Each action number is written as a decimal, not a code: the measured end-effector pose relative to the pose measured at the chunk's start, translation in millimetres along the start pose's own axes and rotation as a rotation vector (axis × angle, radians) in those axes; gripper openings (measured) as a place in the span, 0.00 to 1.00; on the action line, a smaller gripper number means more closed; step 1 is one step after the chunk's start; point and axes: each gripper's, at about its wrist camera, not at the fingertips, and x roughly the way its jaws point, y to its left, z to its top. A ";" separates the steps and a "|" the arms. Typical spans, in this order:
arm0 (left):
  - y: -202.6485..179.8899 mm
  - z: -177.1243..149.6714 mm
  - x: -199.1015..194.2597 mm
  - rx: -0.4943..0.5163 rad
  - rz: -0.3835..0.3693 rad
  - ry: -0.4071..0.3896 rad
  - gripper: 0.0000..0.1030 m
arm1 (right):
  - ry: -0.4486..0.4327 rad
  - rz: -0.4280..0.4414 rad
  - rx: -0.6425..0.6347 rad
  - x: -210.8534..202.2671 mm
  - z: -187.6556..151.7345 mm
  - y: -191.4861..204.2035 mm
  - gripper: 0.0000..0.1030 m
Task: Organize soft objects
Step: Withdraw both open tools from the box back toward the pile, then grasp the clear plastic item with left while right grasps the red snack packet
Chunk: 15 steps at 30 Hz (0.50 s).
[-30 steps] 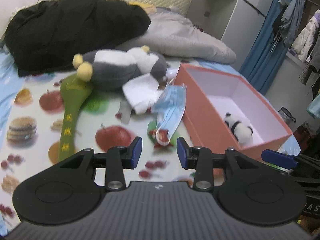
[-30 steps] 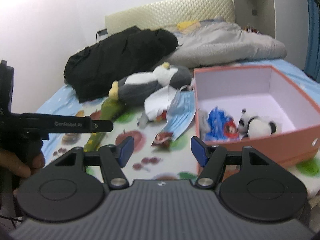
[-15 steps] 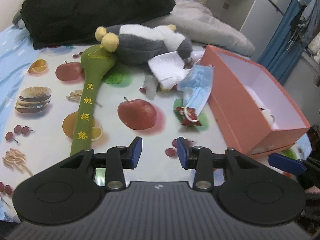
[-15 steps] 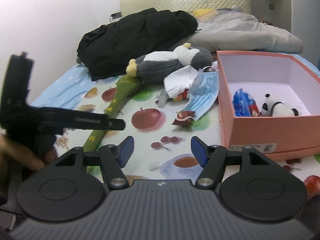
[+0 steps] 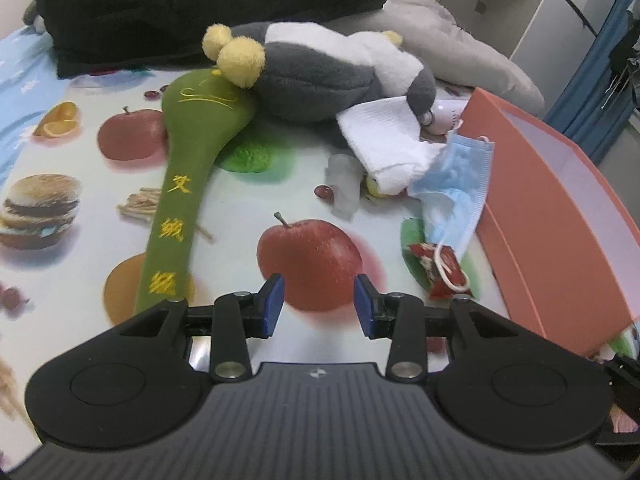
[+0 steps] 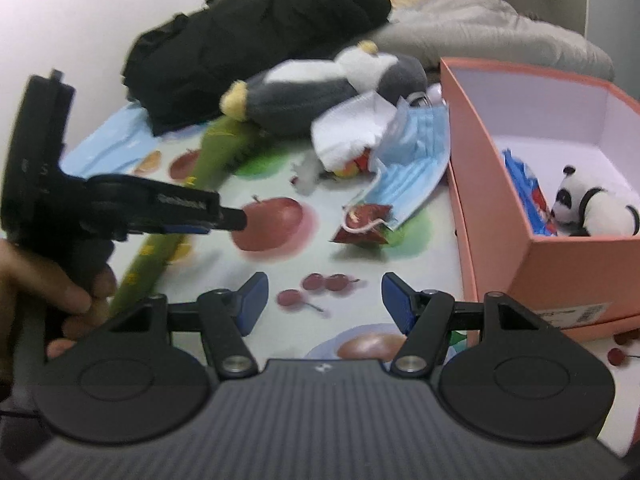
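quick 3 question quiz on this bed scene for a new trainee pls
1. True or false: the small panda toy lies inside the orange box.
2. Which thing lies over the red snack packet? A) the blue face mask B) the green padded stick C) the black coat
3. Fill in: neither the left gripper nor the right gripper holds anything; both stand ____.

Key: 1 true; 2 A, whose ear loop lies on the packet; 3 open, above the fruit-print sheet.
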 end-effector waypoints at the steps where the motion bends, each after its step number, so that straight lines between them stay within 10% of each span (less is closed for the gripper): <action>1: 0.1 3.6 7.3 0.003 -0.001 0.005 0.43 | 0.008 -0.010 0.001 6.9 0.3 -1.7 0.63; 15: -12.0 48.7 76.2 0.091 -0.013 -0.016 0.51 | 0.023 -0.052 0.004 73.7 20.1 -11.6 0.63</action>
